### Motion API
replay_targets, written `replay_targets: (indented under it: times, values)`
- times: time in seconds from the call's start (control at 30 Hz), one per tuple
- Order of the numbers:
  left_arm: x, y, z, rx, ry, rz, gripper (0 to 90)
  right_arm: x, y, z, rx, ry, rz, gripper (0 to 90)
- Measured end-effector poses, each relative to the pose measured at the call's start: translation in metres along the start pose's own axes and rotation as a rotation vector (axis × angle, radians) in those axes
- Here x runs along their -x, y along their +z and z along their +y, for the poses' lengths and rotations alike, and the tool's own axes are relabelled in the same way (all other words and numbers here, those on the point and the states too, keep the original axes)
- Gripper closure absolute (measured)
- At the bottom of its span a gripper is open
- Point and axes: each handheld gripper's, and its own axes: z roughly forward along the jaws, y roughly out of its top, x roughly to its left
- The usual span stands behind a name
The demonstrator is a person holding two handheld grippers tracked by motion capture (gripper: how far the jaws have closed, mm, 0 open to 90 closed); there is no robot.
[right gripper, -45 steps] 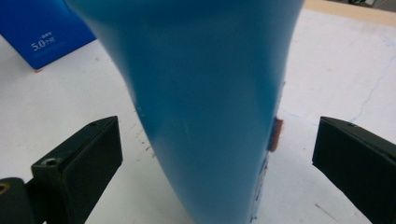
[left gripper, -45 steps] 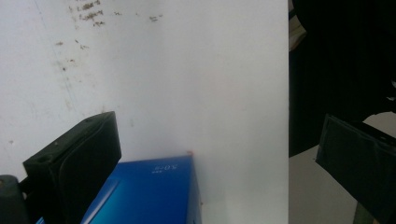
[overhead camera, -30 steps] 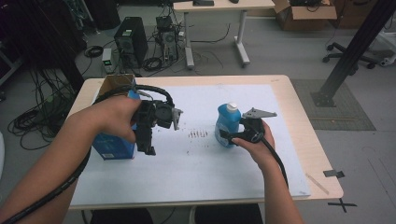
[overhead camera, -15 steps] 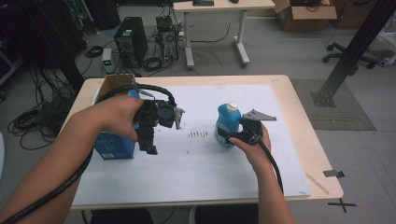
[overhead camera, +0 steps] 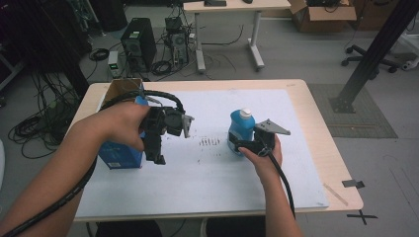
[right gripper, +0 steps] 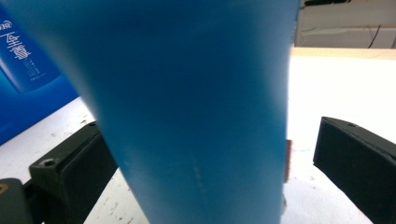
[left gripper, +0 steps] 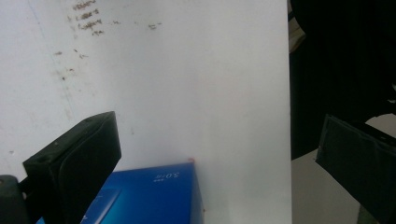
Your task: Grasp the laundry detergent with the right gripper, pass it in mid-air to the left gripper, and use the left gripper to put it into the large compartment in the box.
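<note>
Closest to the person, the right gripper (overhead camera: 240, 146) sits low on the white paper sheet (overhead camera: 207, 173) that covers the wooden table (overhead camera: 323, 133). Its jaws are spread wide around the base of an upright blue plastic bottle with a white cap (overhead camera: 240, 129). In the right gripper view the left jaw looks pressed to the bottle's (right gripper: 191, 107) wall, while the right jaw stands clear of it (no squeeze yet).

The left gripper (overhead camera: 159, 153) hangs over the sheet with its jaws pointing down, wide apart and holding nothing. Just under it in the left gripper view lies the corner of a blue cardboard box (left gripper: 154, 198).

Farther back, that box (overhead camera: 118, 153) stands at the table's left edge, its brown flaps open at the top; I cannot see what is inside.
</note>
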Motion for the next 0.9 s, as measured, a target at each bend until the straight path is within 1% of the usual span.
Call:
replay_targets:
  times: [0.07,0.13,0.17,0.2,0.23,0.3,0.33,0.4,0.43,0.47,0.5,0.77,0.83,0.87,0.9]
  values:
    - [0.0003,-0.0003,-0.0006,0.004,0.001,0.004,0.2,-0.0017,0.0006,-0.0016,0.012,-0.004,-0.017,1.2]
    - [0.0003,-0.0004,-0.0009,0.006,0.001,0.004,0.2,-0.0022,0.0008,-0.0024,0.019,-0.002,-0.02,1.3]
    - [0.0003,-0.0004,-0.0011,0.003,0.001,0.003,0.2,-0.0027,0.0013,-0.0034,0.03,-0.001,-0.033,1.7]
    - [0.0003,-0.0004,-0.0011,0.003,0.001,0.003,0.2,-0.0027,0.0013,-0.0034,0.03,-0.001,-0.033,1.7]
    - [0.0005,0.0003,-0.0014,0.006,0.001,0.004,0.2,-0.003,0.0017,-0.0043,0.034,0.005,-0.033,2.4]
    - [0.0009,0.0022,-0.002,0.001,0.001,0.0,0.2,-0.0042,0.0025,-0.006,0.035,0.0,-0.043,5.4]
    - [0.0009,0.0022,-0.002,-0.007,0.002,-0.002,0.2,-0.0046,0.003,-0.0064,0.038,0.001,-0.039,6.0]
    - [0.0011,0.0025,-0.0028,-0.004,0.0,-0.001,0.2,-0.0049,0.003,-0.0064,0.04,-0.002,-0.042,6.6]
    - [0.001,0.0022,-0.0036,-0.005,-0.002,-0.002,0.2,-0.0059,0.0034,-0.0069,0.044,-0.002,-0.039,9.7]
    - [0.001,0.0022,-0.0036,-0.005,-0.002,-0.002,0.2,-0.0059,0.0034,-0.0069,0.044,-0.002,-0.039,9.7]
    - [0.0003,0.0025,-0.0044,-0.005,-0.002,-0.001,0.2,-0.0066,0.0042,-0.0077,0.046,-0.01,-0.043,10.9]
    - [-0.0005,0.0043,-0.0039,-0.012,-0.005,-0.01,0.2,-0.0071,0.0051,-0.0095,0.043,-0.032,-0.031,19.3]
    - [-0.0009,0.0037,-0.0037,-0.008,-0.007,-0.008,0.2,-0.0073,0.0051,-0.0093,0.042,-0.045,-0.03,22.1]
    - [-0.0009,0.0037,-0.0037,-0.008,-0.007,-0.008,0.2,-0.0073,0.0051,-0.0093,0.042,-0.045,-0.03,22.1]
    - [-0.0017,0.003,-0.0033,-0.011,-0.006,-0.007,0.2,-0.0075,0.0052,-0.0095,0.042,-0.06,-0.032,22.9]
